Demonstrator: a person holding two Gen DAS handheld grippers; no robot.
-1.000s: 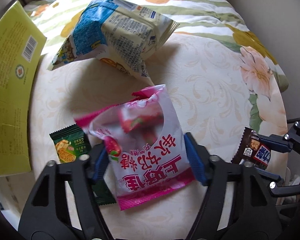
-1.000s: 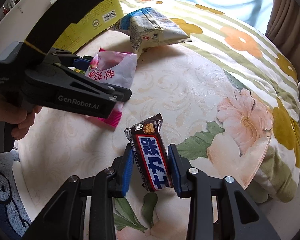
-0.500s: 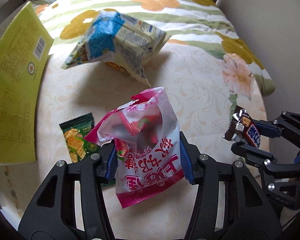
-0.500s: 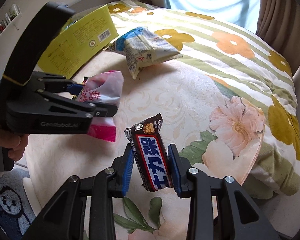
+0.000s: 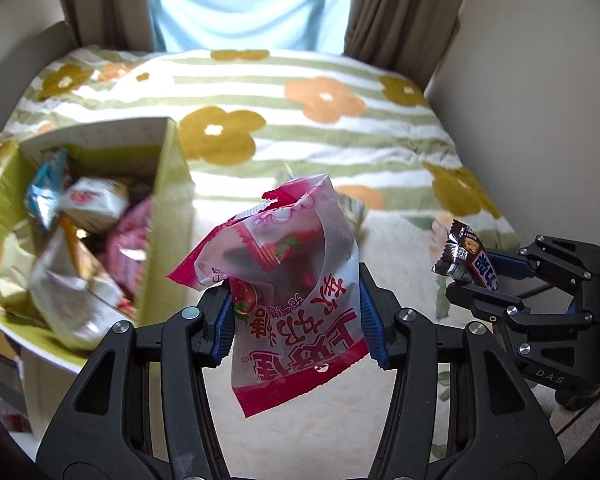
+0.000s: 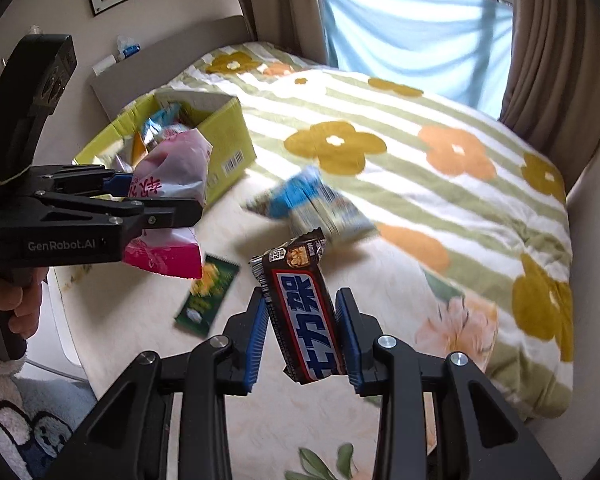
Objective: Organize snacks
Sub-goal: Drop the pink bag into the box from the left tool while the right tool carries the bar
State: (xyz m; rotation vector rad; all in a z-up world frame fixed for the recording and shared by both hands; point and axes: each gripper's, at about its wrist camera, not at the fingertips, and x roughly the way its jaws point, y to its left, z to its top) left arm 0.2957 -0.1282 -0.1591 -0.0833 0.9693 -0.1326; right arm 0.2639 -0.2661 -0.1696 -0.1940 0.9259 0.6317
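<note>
Left claw (image 5: 296, 320) clenched on pink snack bag (image 5: 292, 280), gripped mid-body, held above bed (image 5: 320, 128); jaws just tightened on it. Bag judged light, soft, crinkly, slippery.

Right claw (image 6: 302, 332) clenched on chocolate bar (image 6: 304, 320); stiffer, firm hold.

Yellow box (image 6: 228, 148) near bed's left edge, partly filled; room judged adequate.
</note>
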